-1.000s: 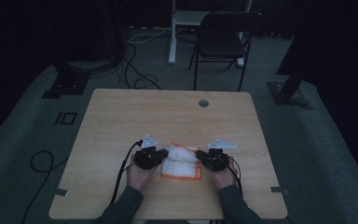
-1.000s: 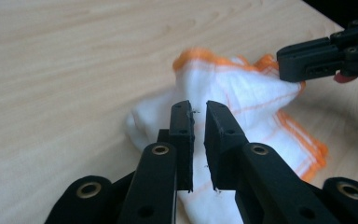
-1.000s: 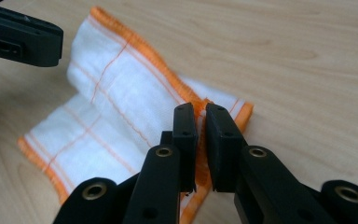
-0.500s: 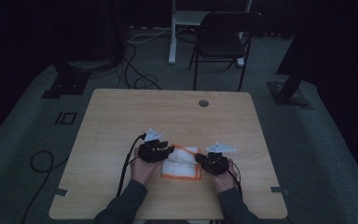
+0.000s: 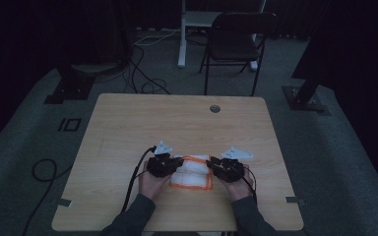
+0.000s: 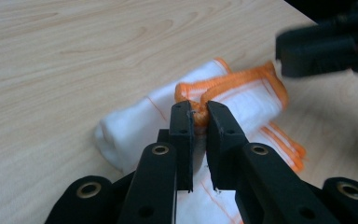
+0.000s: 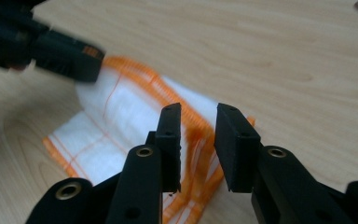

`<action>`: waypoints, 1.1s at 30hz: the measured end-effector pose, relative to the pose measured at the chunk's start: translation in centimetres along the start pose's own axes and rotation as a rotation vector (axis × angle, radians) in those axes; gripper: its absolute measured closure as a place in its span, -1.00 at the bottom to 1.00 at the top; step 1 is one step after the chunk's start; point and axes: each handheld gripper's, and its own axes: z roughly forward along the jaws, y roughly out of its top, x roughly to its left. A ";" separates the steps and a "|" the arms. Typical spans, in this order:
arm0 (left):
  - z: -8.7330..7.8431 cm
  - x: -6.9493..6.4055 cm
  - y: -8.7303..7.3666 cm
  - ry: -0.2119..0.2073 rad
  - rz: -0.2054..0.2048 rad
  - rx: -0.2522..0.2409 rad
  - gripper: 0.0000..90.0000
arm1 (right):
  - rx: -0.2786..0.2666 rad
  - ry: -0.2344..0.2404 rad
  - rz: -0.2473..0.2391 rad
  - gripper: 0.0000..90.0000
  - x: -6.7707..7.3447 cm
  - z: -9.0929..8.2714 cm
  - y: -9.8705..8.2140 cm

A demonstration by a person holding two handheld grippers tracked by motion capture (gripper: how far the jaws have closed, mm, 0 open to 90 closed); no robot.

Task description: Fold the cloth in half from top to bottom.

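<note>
Now, cloth (image 5: 191, 172): lies between your grippers, long axis running hand to hand.
Left gripper (image 6: 199, 114): just closed, pinching the orange hem.
Right gripper (image 7: 198, 122): just opening, jaws parted, hem between them unpressed.

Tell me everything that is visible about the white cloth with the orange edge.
The cloth is white woven fabric with an orange stitched hem and thin orange lines. It lies folded in several layers on the wooden table, near the person's edge. The left gripper, whose jaws have just been closing, pinches a folded orange edge. The right gripper, jaws just opening, straddles the opposite edge without pressing.

White cloth (image 6: 242, 100) with orange edging; pale wood-grain table (image 5: 177, 123)
</note>
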 end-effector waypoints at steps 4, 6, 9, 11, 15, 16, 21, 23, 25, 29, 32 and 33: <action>-0.7 -0.2 -1.2 -0.017 0.001 0.008 0.78 | -0.016 -0.010 0.002 0.55 -0.2 -0.1 0.6; -0.9 -0.3 -1.8 -0.017 0.004 0.019 0.78 | -0.019 -0.013 0.008 0.54 -0.3 -0.1 0.7; -1.3 -0.4 -2.6 -0.030 0.012 0.027 0.73 | -0.016 -0.023 0.022 0.54 -0.6 0.2 0.9; -1.6 -0.4 -3.0 -0.035 0.010 0.033 0.69 | -0.010 -0.028 0.027 0.54 -0.7 0.4 0.9; -2.4 -0.4 -3.3 -0.044 0.002 0.014 0.50 | 0.015 -0.021 0.031 0.54 -0.8 0.8 0.7; -2.6 -0.4 -3.2 -0.045 0.003 0.006 0.49 | 0.019 -0.016 0.031 0.54 -0.7 0.8 0.6; -3.8 -0.6 -2.4 -0.043 0.009 -0.044 0.40 | 0.033 0.003 0.019 0.55 -0.2 0.9 0.3; -3.8 -0.6 -2.3 -0.037 0.011 -0.043 0.39 | 0.036 0.007 0.020 0.55 -0.1 1.0 0.2; -3.2 -0.6 -2.3 -0.028 0.006 -0.031 0.39 | 0.039 0.014 0.016 0.54 0.2 1.0 -0.2; -2.0 -0.5 -2.9 -0.019 0.004 0.010 0.40 | 0.042 0.025 0.022 0.53 0.5 0.9 -0.7; -1.2 -0.5 -3.7 0.000 0.019 0.051 0.44 | 0.053 0.022 0.024 0.52 0.4 0.8 -1.3; -1.0 -0.5 -3.9 0.014 0.026 0.067 0.45 | 0.052 0.020 0.023 0.52 0.3 0.7 -1.4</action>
